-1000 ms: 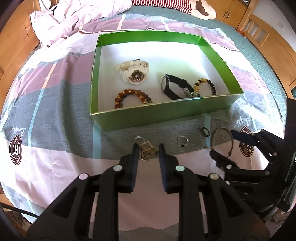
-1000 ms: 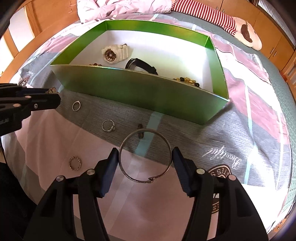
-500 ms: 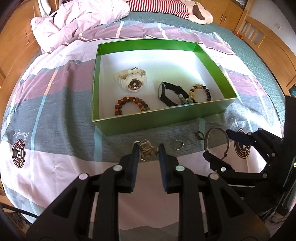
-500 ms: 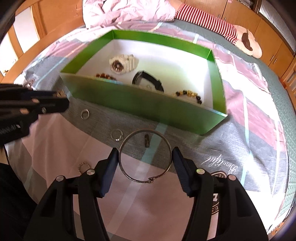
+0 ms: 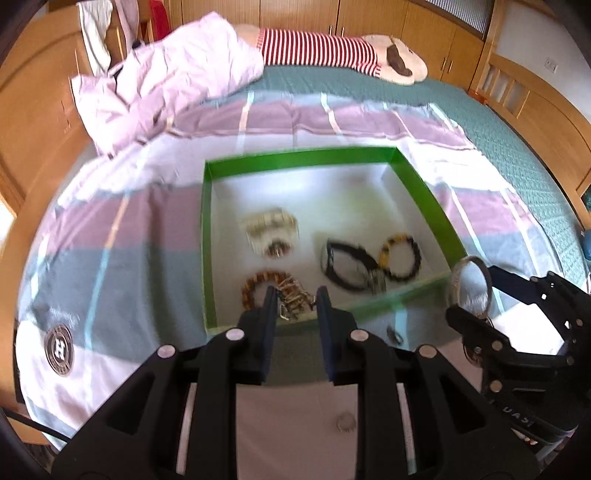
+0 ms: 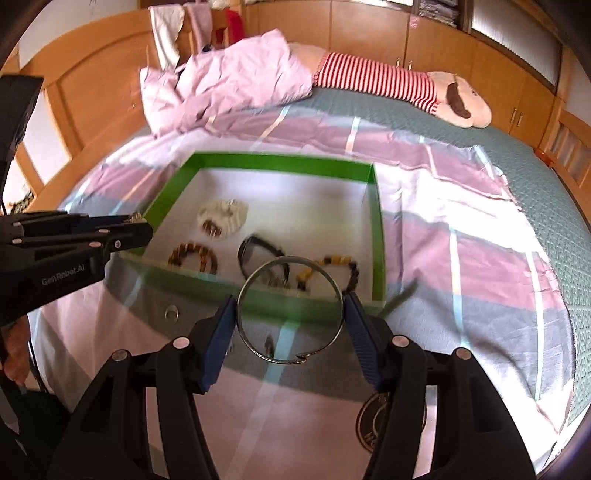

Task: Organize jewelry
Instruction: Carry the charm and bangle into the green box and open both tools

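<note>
My left claw (image 5: 295, 306) is clenched on a small tangled metal chain piece (image 5: 293, 295), pinched between both fingers. It hangs over the near wall of the green box (image 5: 208, 229), just past the brown bead bracelet (image 5: 258, 286) lying on the box's white floor.

My right claw (image 6: 290, 314) grips a silver bangle (image 6: 290, 310), held by its two sides with the hoop facing the camera and its clasp at the bottom. In the left view that bangle sits just outside the box's near right corner; I can't tell its height above the bed.

Inside the box: a cream watch (image 5: 271, 234) near the middle, a black watch (image 5: 345, 267) to its right, and a black-and-yellow bead bracelet (image 5: 400, 256) touching the black watch's strap near the right wall. All blurred.

Outside, on the striped bedsheet (image 6: 461, 266) in front of the box: a small ring (image 6: 171, 312) to the left, and a dark small ring (image 6: 269, 343) seen through the bangle. Another pale round ring (image 5: 345, 421) lies on the sheet under my left claw's body.

Further back: a crumpled pink duvet (image 5: 166, 81) and a plush toy in a red-striped shirt (image 6: 406, 88) at the head of the bed, wooden cabinets (image 6: 369, 33) behind.
</note>
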A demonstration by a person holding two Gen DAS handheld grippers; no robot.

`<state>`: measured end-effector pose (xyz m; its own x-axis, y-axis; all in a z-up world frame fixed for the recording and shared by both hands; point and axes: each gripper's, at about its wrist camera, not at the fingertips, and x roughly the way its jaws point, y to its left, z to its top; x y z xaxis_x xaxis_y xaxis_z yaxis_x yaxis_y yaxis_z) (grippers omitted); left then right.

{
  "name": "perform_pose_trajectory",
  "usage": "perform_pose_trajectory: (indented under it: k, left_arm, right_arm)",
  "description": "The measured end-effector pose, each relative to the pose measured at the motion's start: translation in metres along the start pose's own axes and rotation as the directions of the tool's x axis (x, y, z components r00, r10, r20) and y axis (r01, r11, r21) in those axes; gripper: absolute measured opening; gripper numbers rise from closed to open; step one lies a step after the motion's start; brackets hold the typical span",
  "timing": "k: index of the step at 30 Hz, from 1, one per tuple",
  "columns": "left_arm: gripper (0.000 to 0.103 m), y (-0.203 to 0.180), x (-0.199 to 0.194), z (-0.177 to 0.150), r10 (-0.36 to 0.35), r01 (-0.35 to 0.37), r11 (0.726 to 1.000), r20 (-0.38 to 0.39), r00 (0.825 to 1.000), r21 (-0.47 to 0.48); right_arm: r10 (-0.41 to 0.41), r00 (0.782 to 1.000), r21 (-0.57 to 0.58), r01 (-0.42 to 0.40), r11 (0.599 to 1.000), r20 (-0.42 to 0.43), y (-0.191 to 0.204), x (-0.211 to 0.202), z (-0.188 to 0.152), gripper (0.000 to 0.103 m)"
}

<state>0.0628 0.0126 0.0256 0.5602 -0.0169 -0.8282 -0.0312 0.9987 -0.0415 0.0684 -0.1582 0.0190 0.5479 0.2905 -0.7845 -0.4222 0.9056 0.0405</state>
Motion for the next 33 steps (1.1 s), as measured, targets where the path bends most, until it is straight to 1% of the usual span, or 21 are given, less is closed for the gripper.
perform_pose_trajectory:
  k: [3, 5, 7, 9, 13, 19, 23, 24, 25, 27, 28, 29, 31, 33]
  left_arm:
    - [0.022, 0.008, 0.005, 0.01, 0.012, -0.012, 1.0, 0.004, 1.0, -0.017]
    - [0.022, 0.015, 0.013, 0.015, 0.024, -0.025, 0.999, -0.001, 1.0, -0.037]
    - [0.022, 0.021, 0.018, 0.019, 0.032, -0.032, 0.998, -0.012, 0.999, -0.054]
    - [0.022, 0.028, 0.021, 0.022, 0.013, -0.014, 0.997, -0.011, 1.0, -0.076]
    - [0.022, 0.033, 0.026, 0.026, 0.008, -0.008, 0.996, -0.003, 1.0, -0.089]
    - [0.022, 0.047, 0.04, 0.031, -0.014, 0.012, 0.991, -0.018, 1.0, -0.13]
    - [0.022, 0.045, 0.049, 0.031, -0.038, 0.033, 0.99, -0.034, 0.999, -0.137]
    - [0.022, 0.043, 0.051, 0.03, -0.05, 0.044, 0.989, -0.038, 0.998, -0.138]
    - [0.022, 0.041, 0.052, 0.03, -0.059, 0.053, 0.99, -0.042, 0.997, -0.133]
    - [0.025, 0.035, 0.052, 0.029, -0.059, 0.054, 0.991, -0.039, 0.997, -0.12]
    - [0.032, 0.033, 0.051, 0.029, -0.057, 0.052, 0.992, -0.037, 0.998, -0.111]
    - [0.036, 0.031, 0.049, 0.028, -0.052, 0.049, 0.994, -0.034, 0.998, -0.099]
    - [0.037, 0.027, 0.045, 0.026, -0.042, 0.04, 0.996, -0.028, 0.999, -0.082]
    - [0.037, 0.026, 0.038, 0.023, -0.045, 0.043, 0.996, -0.023, 0.999, -0.073]
  right_arm:
    - [0.007, 0.999, 0.013, -0.007, 1.0, 0.051, 0.0, 0.001, 0.009, 0.059]
    - [0.008, 0.998, 0.008, -0.009, 1.0, 0.07, 0.004, 0.007, 0.016, 0.059]
    - [0.004, 0.998, 0.005, -0.005, 1.0, 0.065, 0.007, 0.015, 0.024, 0.059]
    - [0.003, 0.998, 0.001, -0.003, 1.0, 0.057, 0.011, 0.026, 0.032, 0.059]
    - [-0.007, 0.999, 0.009, 0.007, 1.0, 0.047, 0.013, 0.044, 0.042, 0.059]
    - [-0.004, 1.0, 0.057, 0.003, 0.998, 0.023, 0.007, 0.063, 0.043, 0.059]
    - [-0.026, 1.0, 0.067, 0.026, 0.997, 0.008, 0.004, 0.073, 0.04, 0.059]
    - [-0.034, 0.999, 0.067, 0.033, 0.997, 0.011, 0.003, 0.072, 0.04, 0.059]
    - [-0.036, 0.999, 0.066, 0.035, 0.997, 0.014, 0.002, 0.069, 0.039, 0.061]
    - [-0.037, 0.999, 0.066, 0.036, 0.997, 0.023, 0.001, 0.062, 0.038, 0.067]
    - [-0.036, 0.999, 0.063, 0.034, 0.997, 0.028, 0.001, 0.058, 0.036, 0.068]
    - [-0.03, 0.999, 0.055, 0.028, 0.998, 0.034, 0.002, 0.051, 0.034, 0.068]
    - [-0.012, 0.999, 0.036, 0.01, 0.999, 0.039, 0.005, 0.04, 0.027, 0.068]
    - [0.028, 0.999, 0.013, -0.029, 1.0, 0.031, 0.009, 0.027, 0.016, 0.068]
